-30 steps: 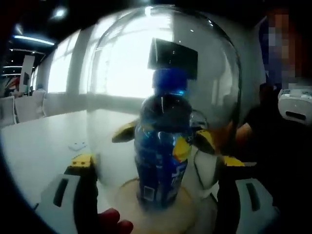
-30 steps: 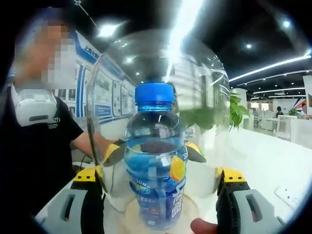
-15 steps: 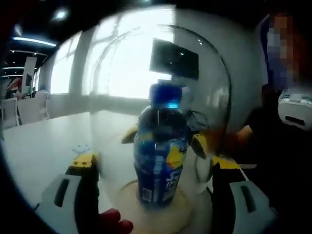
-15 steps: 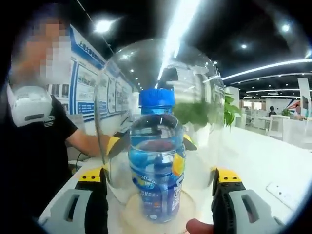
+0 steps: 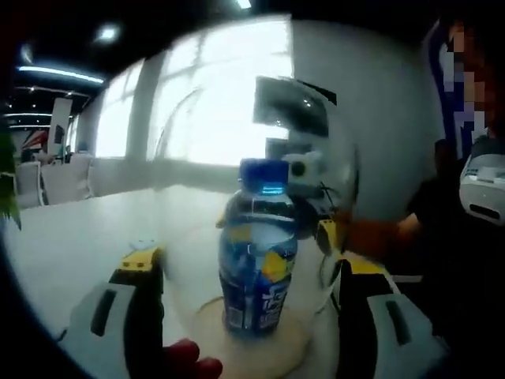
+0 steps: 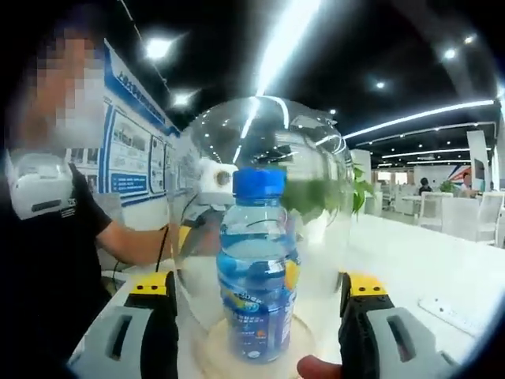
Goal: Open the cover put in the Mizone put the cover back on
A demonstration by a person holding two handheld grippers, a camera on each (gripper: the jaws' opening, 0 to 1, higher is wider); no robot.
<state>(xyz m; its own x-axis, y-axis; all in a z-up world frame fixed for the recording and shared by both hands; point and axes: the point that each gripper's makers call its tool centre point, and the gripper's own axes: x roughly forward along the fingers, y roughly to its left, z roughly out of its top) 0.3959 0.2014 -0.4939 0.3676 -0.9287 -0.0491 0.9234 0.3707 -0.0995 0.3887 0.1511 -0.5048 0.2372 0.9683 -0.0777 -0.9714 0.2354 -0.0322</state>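
Mizone bottle (image 6: 258, 292) under dome (image 6: 264, 142), between tool (image 6: 256, 312) jaws

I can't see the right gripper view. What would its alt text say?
A clear dome cover sits over a blue-capped Mizone bottle standing on a round base on a white table. The right tool has its two jaws spread either side of the dome, and a person in black is on the left.

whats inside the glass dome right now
A Mizone bottle with a blue cap stands upright inside the dome, on the round base. The bottle covers the middle of the base, so whatever lies under it cannot be seen.
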